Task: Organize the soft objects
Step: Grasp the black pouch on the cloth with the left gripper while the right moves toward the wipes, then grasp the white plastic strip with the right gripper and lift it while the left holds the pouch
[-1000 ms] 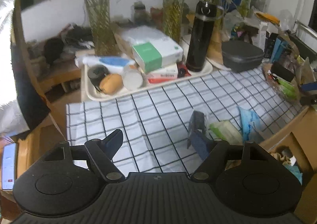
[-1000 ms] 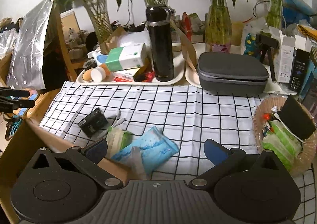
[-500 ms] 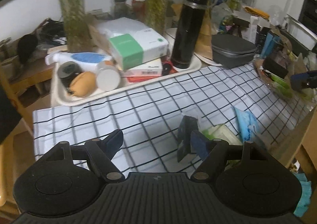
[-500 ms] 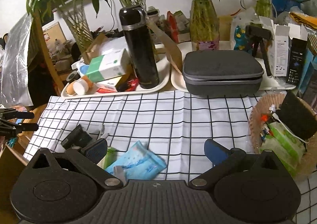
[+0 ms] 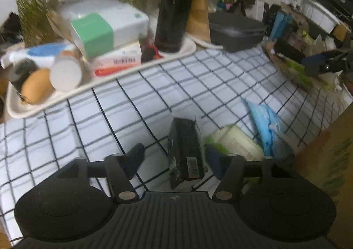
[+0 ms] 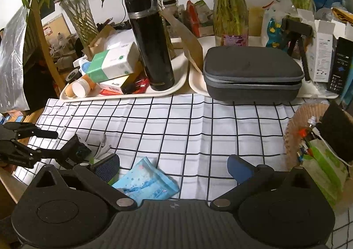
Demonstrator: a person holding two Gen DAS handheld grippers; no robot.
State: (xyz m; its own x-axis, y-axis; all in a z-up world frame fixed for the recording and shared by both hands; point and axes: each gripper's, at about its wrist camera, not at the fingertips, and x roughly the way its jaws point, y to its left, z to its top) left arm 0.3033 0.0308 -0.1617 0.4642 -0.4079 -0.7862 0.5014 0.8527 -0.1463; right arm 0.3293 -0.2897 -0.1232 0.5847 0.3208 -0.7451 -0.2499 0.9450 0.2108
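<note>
Your left gripper [image 5: 174,158] spread wide, straddling black packet [image 5: 185,152] near tabletop [image 6: 198,130] front edge. Right gripper [image 6: 174,166] wide, empty, blue pack [image 6: 145,179] beneath; open checked cloth ahead.

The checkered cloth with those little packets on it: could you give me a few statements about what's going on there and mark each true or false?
1. The dark packet lies between the open jaws of the left gripper. True.
2. The right gripper is clamped on the blue packet. False: its jaws are spread wide and the packet lies loose on the checkered cloth.
3. The black flask stands upright on a white tray. True.
4. The grey zip case is wide open. False: it is shut.
5. The wicker basket sits left of the packets. False: it is at the cloth's right edge.
</note>
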